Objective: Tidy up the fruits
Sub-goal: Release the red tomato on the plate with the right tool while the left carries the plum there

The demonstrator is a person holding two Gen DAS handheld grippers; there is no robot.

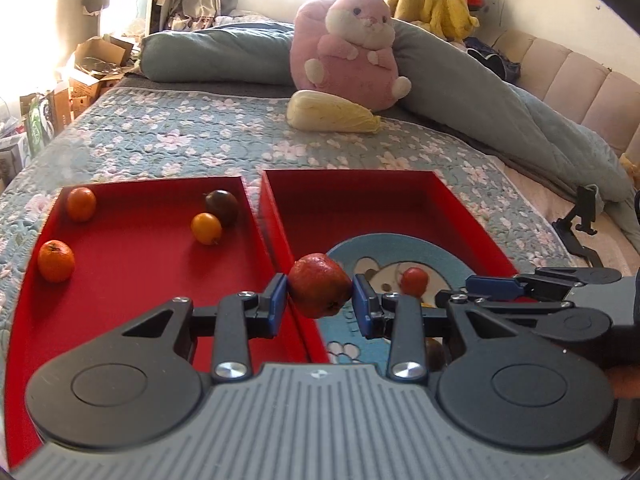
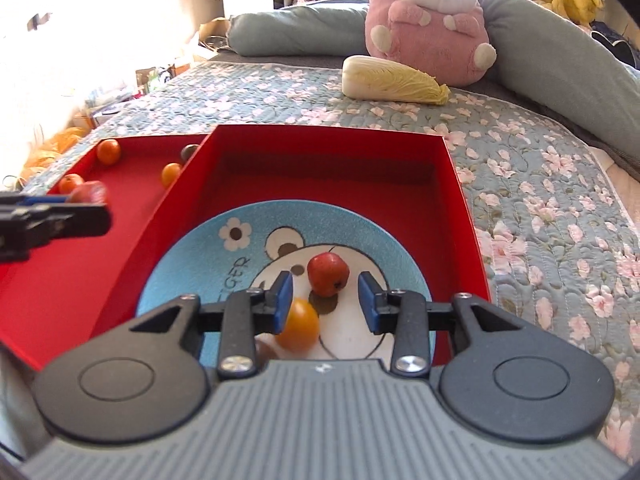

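Note:
My left gripper (image 1: 320, 298) is shut on a red apple-like fruit (image 1: 320, 290), held above the wall between two red trays. The left tray (image 1: 132, 280) holds two oranges (image 1: 56, 261) (image 1: 81, 204), a small yellow-orange fruit (image 1: 206, 229) and a dark fruit (image 1: 222, 206). The right tray (image 2: 460, 208) holds a blue bear plate (image 2: 200, 272) with a small red fruit (image 2: 328, 274) and a yellow fruit (image 2: 299, 325). My right gripper (image 2: 326, 300) is open just above the plate, the red fruit near its fingertips. The left gripper (image 2: 68, 216) also shows in the right wrist view.
Both trays lie on a floral quilted bed (image 1: 180, 136). A napa cabbage (image 1: 334, 112) and a pink plush toy (image 1: 352, 48) lie beyond them, with a grey-blue duvet (image 1: 500, 104) behind. Cardboard boxes (image 1: 88, 76) stand off the bed's left side.

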